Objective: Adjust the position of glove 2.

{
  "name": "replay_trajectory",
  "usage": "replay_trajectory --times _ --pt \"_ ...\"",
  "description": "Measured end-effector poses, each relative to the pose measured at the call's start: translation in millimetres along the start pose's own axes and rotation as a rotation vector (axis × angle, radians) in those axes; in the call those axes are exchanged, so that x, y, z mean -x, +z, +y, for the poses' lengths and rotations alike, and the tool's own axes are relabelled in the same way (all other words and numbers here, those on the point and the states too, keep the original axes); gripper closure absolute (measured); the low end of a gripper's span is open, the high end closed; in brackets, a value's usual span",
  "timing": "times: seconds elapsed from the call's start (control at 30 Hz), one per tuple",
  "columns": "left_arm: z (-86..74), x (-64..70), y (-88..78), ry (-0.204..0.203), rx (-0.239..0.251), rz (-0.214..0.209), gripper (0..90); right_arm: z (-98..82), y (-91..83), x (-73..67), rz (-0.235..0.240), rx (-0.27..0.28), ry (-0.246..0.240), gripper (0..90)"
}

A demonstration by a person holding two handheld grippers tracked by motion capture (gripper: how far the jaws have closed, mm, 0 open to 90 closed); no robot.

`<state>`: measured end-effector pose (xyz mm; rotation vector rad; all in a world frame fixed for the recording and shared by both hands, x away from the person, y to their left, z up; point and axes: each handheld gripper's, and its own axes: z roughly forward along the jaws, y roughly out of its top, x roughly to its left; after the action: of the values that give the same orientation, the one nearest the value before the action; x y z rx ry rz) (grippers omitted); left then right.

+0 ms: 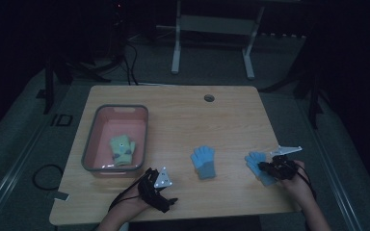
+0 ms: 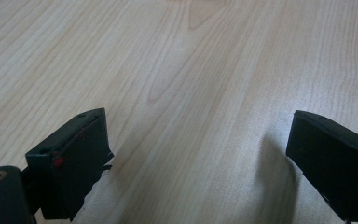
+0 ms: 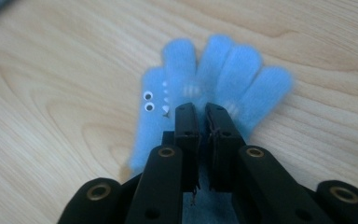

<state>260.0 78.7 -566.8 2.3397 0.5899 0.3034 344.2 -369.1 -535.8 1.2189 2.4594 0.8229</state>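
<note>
From above, the right claw (image 1: 269, 168) sits on a fuzzy light-blue knit glove (image 1: 256, 161) near the right edge of the pale wooden table (image 1: 183, 115), the glove's fingers fanning away from the claw toward the table's middle. A second blue glove with a grey cuff (image 1: 204, 162) lies well apart to that claw's left, and a yellow-green glove (image 1: 121, 149) rests inside a pink plastic bin with a grey rim (image 1: 90, 144) beyond the left claw (image 1: 161, 192). In the left gripper view that claw (image 2: 200, 154) is released, jaws wide over bare wood. In the right gripper view the claw (image 3: 201, 122) is clenched, its jaws nearly together and pinching the blue glove (image 3: 223, 70) at the palm; the long axis runs straight ahead of the jaws, fingers pointing away, cuff underneath the claw, two googly eyes just left of the jaws. I'd judge the pick goes best if enough fabric is gathered before lifting straight up, since a thin pinch of fleece could slip free.
</note>
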Motion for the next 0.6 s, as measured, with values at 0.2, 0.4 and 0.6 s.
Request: replay_trajectory --times 0.2,0.4,0.6 --pt "-0.1 -1.4 -1.2 -0.009 0.019 -0.012 6.4 15.7 -14.9 -15.4 -0.004 0.045 0.043 84.9" --pt "-0.1 -0.4 -0.3 0.001 0.007 -0.011 6.4 40.9 -30.6 -33.9 -0.048 0.137 0.093 84.9" --pt "1.0 0.4 0.5 0.009 0.002 -0.008 6.4 62.6 -27.4 -48.6 -0.057 0.175 0.177 84.9"
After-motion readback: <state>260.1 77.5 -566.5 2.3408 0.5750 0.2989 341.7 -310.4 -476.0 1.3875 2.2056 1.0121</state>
